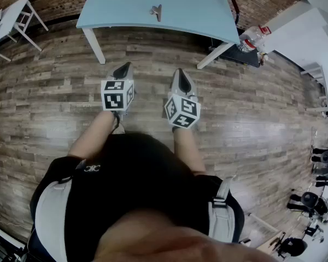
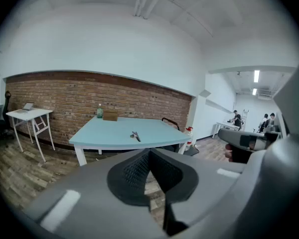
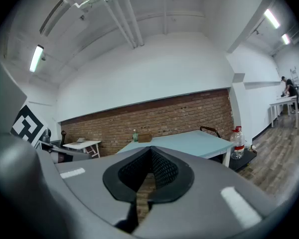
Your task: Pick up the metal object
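The person stands on a wood-plank floor (image 1: 49, 97) and holds both grippers out ahead, side by side, at the middle of the head view. The left gripper (image 1: 123, 70) has its jaws pressed together with nothing between them, and its own view shows the two dark ribbed pads (image 2: 134, 171) meeting at the tips. The right gripper (image 1: 180, 76) is closed the same way and is just as empty. Its pads (image 3: 162, 171) meet along the centre line, with only a thin slit lower down showing the floor.

The metal object (image 1: 157, 11) – a small clip-like piece – lies on the light-blue table (image 1: 120, 4) at the top centre of the head view, well apart from both grippers. In the left gripper view it sits near the middle of the tabletop, just above the closed jaw tips. The right gripper view does not show it.

A green bottle (image 2: 99, 111) and a small brown box (image 2: 110, 115) stand side by side at the far edge of the table, against the brick wall (image 2: 55, 96). A small white table (image 1: 5, 18) stands at the upper left of the head view. A large water jug with a red cap (image 1: 252, 37) sits on a low black cart past the table's right end – at the upper right of that view.
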Motion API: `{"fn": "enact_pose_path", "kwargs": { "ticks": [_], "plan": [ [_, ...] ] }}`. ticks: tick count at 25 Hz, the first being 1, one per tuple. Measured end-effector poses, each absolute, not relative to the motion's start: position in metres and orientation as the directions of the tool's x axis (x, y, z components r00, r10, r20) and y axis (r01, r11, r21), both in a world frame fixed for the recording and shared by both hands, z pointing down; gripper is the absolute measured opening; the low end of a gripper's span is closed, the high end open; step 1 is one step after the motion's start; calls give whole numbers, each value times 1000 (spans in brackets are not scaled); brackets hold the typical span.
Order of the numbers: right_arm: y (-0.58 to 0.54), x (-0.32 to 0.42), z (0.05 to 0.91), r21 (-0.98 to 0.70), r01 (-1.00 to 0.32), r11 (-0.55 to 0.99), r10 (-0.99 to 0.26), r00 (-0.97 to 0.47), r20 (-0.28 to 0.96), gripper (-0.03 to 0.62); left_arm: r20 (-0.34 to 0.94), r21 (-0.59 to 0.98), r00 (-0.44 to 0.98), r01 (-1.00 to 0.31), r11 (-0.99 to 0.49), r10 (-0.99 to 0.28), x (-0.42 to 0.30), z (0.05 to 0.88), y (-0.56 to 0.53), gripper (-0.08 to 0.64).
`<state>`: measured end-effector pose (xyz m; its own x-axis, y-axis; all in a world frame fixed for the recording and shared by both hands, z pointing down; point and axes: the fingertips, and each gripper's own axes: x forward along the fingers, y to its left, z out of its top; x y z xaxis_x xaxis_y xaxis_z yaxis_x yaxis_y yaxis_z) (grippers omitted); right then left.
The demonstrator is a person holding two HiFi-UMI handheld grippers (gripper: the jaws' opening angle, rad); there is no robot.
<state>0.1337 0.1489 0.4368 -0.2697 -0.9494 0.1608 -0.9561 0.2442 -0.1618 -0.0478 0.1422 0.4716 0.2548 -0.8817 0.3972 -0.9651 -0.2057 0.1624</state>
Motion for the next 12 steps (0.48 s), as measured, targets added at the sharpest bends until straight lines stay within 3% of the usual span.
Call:
{"fn": "enact_pose_path", "kwargs": {
  "ticks": [12],
  "plan": [
    [135, 112, 431, -183, -960, 212, -963, -238, 128, 13, 382, 154, 255, -965, -211, -888, -75, 468, 130, 0]
  ]
}}
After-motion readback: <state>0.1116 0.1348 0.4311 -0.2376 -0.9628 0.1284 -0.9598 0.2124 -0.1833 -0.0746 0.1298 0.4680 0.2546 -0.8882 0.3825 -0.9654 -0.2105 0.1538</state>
